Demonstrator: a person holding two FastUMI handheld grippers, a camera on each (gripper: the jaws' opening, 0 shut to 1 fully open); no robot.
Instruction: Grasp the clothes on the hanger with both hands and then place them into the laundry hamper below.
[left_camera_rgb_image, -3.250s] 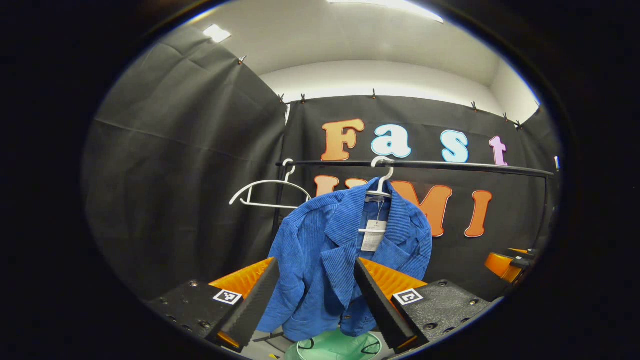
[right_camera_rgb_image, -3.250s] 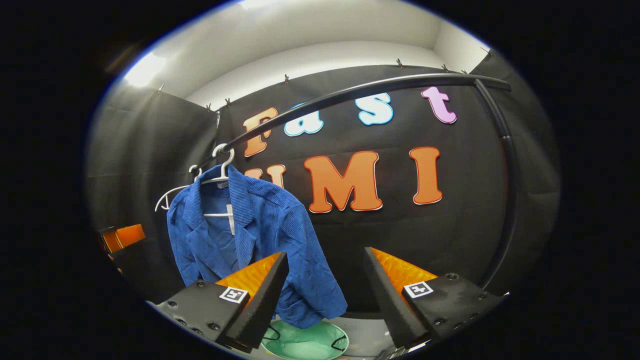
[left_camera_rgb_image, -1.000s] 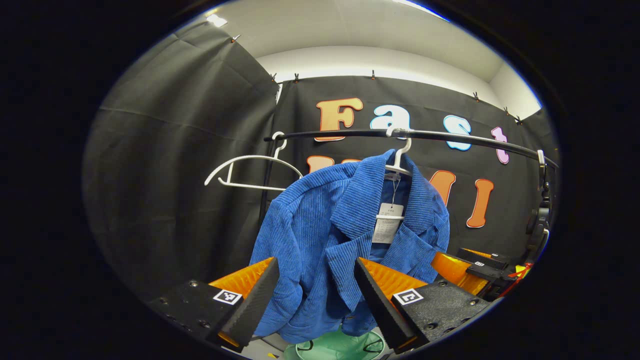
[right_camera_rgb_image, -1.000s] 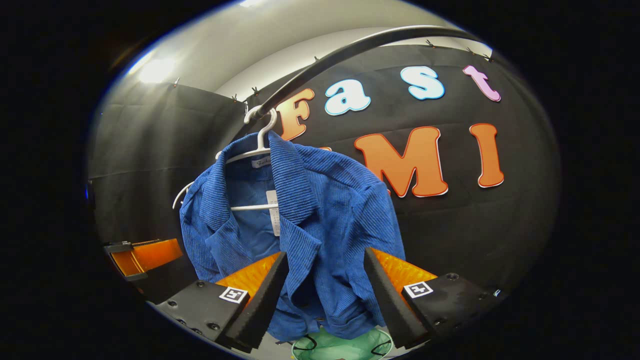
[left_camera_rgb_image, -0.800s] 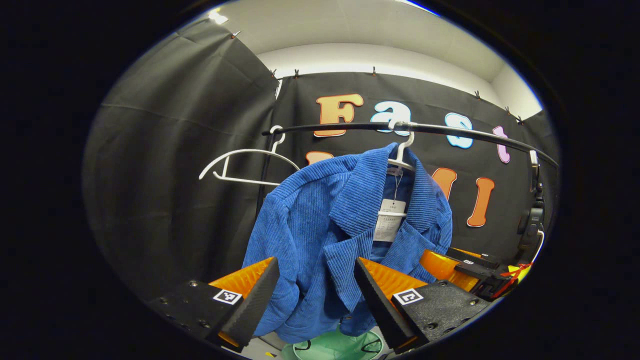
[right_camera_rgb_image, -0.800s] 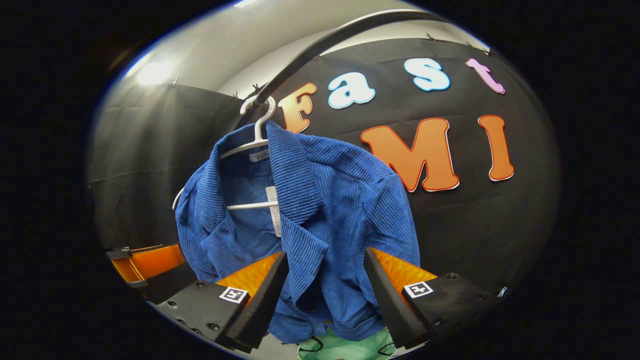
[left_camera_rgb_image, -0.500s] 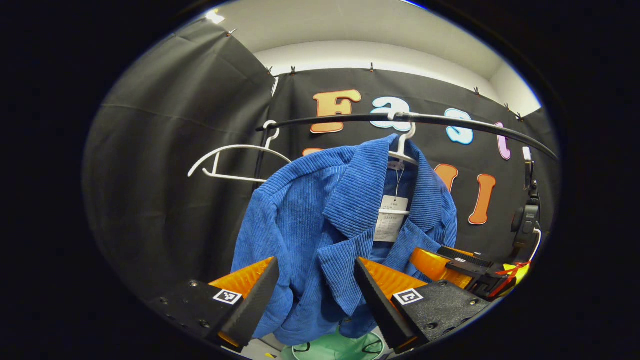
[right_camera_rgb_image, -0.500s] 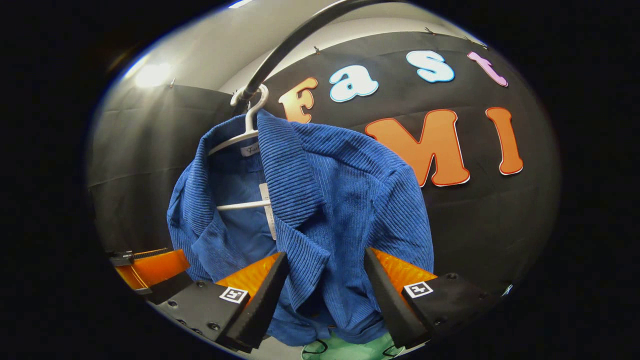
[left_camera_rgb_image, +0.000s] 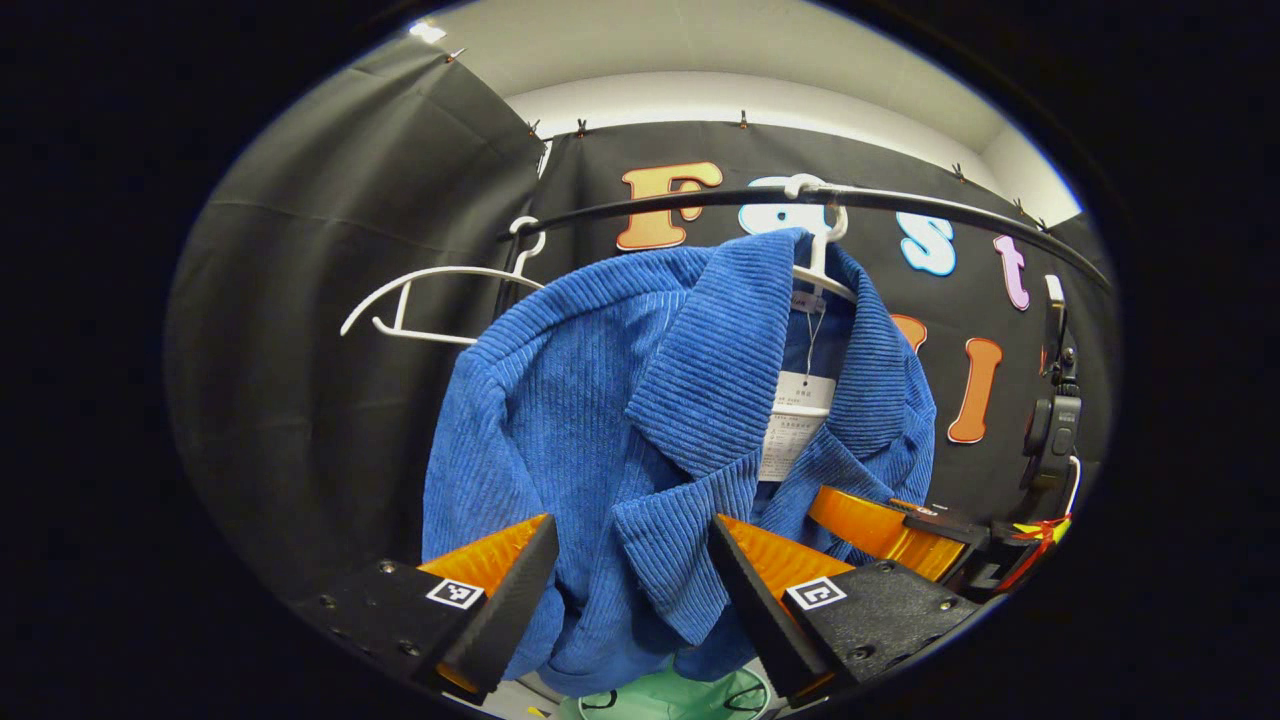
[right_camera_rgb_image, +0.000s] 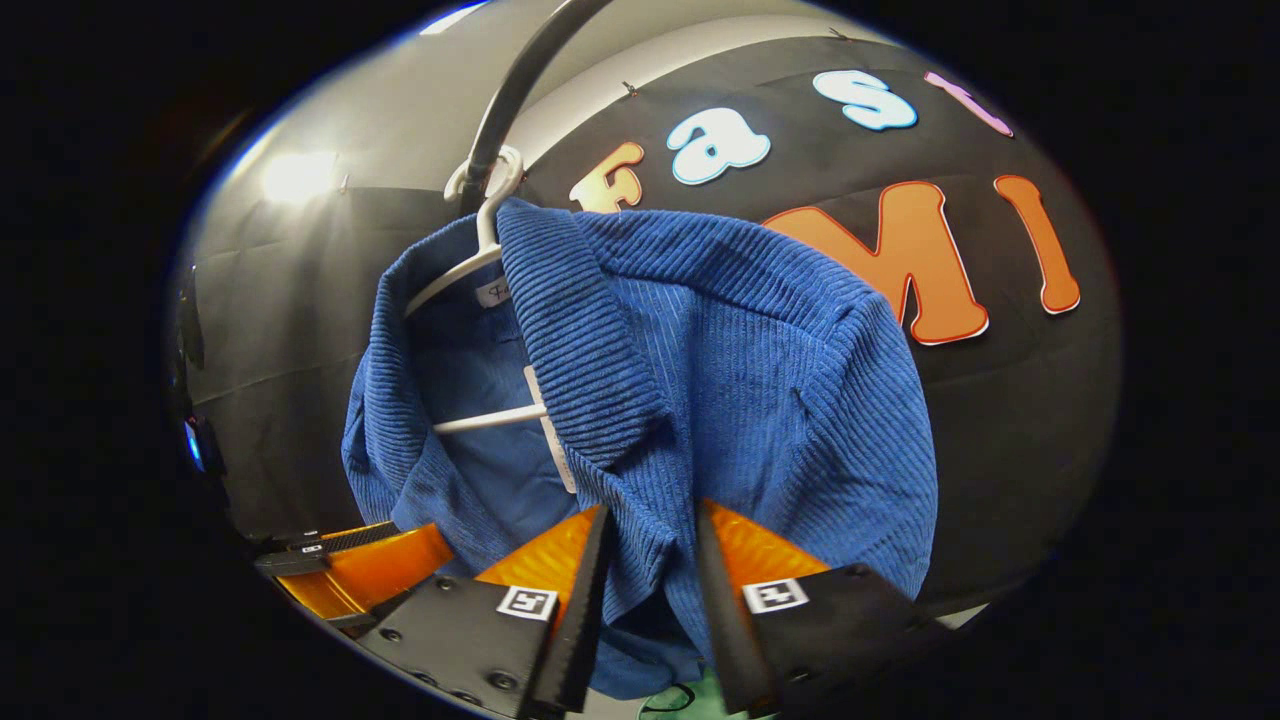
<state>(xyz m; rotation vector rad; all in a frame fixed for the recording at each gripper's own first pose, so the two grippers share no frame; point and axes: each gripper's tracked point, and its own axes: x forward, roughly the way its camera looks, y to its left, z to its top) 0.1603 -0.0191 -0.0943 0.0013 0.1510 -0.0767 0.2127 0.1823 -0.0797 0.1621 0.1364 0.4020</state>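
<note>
Blue corduroy jacket (right_camera_rgb_image: 700, 400) hangs on white plastic hanger (right_camera_rgb_image: 470, 265). Right tool (right_camera_rgb_image: 648, 610) is narrowed on its lapel; left tool (left_camera_rgb_image: 630, 600) is held wide open. Green hamper (left_camera_rgb_image: 670, 695) awaits.

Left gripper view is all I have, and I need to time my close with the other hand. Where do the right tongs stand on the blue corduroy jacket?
Observer: The right tongs straddle the front edge of the blue corduroy jacket, just below the lapel, with cloth between the fingers.
Operator: Are they shut on it?
Observer: The fingers stand close together, but I cannot tell whether both press the cloth.
Operator: How do my left tongs look from that side?
Observer: In the right gripper view, the left tongs sit low beside the jacket's opposite front panel, below the crossbar of the white plastic hanger. I cannot tell whether they touch the cloth.
</note>
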